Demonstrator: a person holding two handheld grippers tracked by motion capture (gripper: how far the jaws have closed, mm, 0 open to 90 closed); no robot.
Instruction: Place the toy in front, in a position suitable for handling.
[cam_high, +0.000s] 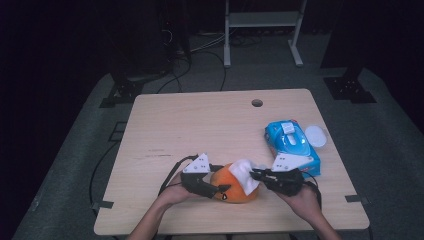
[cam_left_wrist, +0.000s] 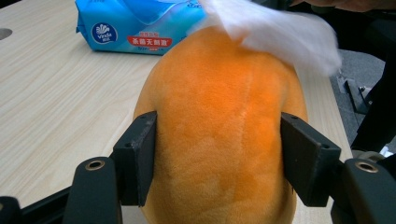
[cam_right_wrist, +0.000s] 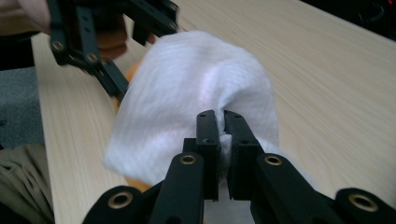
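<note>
An orange plush toy lies near the front edge of the wooden table. My left gripper comes at it from the left and is shut on it; in the left gripper view both pads press into the sides of the toy. A white wipe is draped over the top of the toy. My right gripper reaches in from the right and is shut on a fold of the wipe, which is pinched between its jaws. A sliver of the orange toy shows beneath the wipe.
A blue pack of wet wipes lies at the right of the table, just behind my right hand, with a round white lid beside it. A cable hole sits near the far edge. Dark stands and cables lie on the floor beyond.
</note>
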